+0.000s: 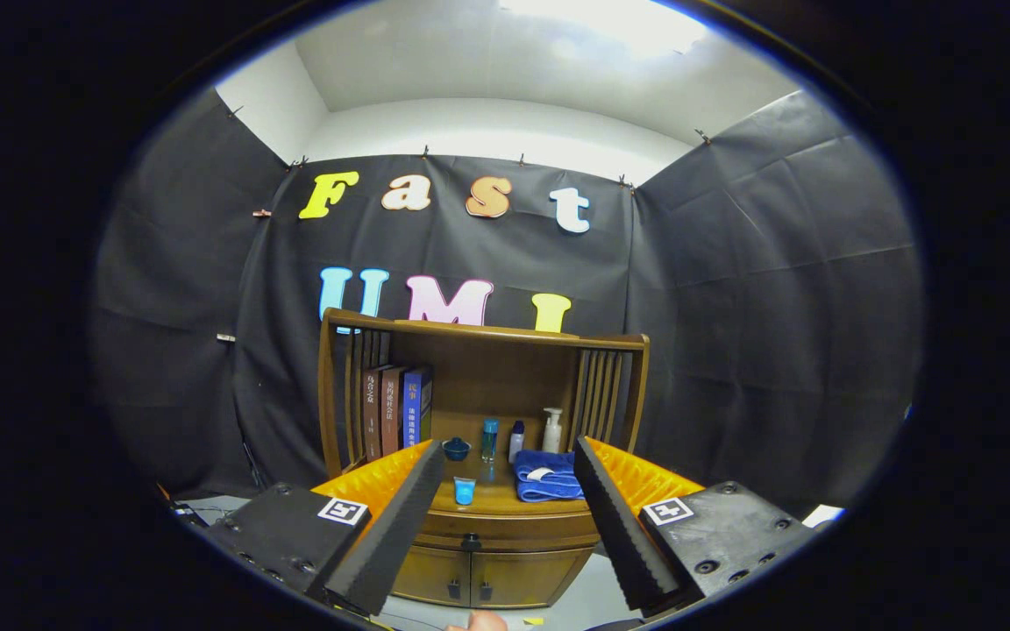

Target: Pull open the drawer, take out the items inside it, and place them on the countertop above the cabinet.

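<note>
Hand-held gripper (505, 526): fingers spread wide, nothing between them or pressed by them. It hangs in free air, well apart from the cabinet (483, 526), which shows in the gap between the fingers and beyond them.

Drawer (505, 529): a shallow band directly under the countertop, front flush with the cabinet face, so shut as seen. Its small dark knob (471, 542) sits at mid-front, beyond the fingers and roughly on their centre line. Two doors (470, 577) lie below it, each with its own dark pull.

Countertop (492, 501): carries a small blue cup (465, 490), a folded blue towel (547, 476), a dark blue bowl (456, 449), three bottles (516, 438) at the back and a row of books (398, 410). Whether any of these came from the drawer cannot be told; the scene fits a drawer holding its contents and equally one emptied and shut again (its inside is hidden).

Risks, as judged:
- The knob is small and the door pulls sit just below it; a low approach could catch a door instead.
- A shallow or off-centre grip could slip off the knob during a pull.
- The cup stands near the front edge above the drawer; a high approach could knock it over.
- Free space on the countertop is limited for setting things down.
</note>
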A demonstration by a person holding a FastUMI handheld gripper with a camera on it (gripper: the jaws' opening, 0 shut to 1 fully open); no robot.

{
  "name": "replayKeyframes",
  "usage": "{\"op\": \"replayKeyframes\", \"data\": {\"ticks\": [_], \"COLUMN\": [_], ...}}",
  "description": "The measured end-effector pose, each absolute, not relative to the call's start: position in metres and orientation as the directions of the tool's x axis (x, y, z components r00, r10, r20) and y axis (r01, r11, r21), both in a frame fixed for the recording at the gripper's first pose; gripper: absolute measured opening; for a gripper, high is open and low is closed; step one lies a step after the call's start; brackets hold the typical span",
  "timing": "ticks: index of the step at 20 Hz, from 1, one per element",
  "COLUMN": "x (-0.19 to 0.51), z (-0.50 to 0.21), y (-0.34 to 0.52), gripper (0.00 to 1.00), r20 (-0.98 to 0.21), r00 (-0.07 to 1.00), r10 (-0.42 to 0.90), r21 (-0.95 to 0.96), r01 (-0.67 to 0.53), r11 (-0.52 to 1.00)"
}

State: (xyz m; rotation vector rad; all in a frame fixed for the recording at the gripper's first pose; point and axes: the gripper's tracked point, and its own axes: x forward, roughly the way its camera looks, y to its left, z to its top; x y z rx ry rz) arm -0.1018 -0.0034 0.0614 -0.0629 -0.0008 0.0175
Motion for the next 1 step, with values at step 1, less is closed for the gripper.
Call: {"op": "replayKeyframes", "data": {"ticks": [1], "x": [-0.1015], "z": [0.061], "y": [-0.0045], "gripper": [0.98], "r20": [0.0], "r00": [1.0], "r10": [0.015], "r21": [-0.063], "r01": [-0.015], "r11": [0.998]}}
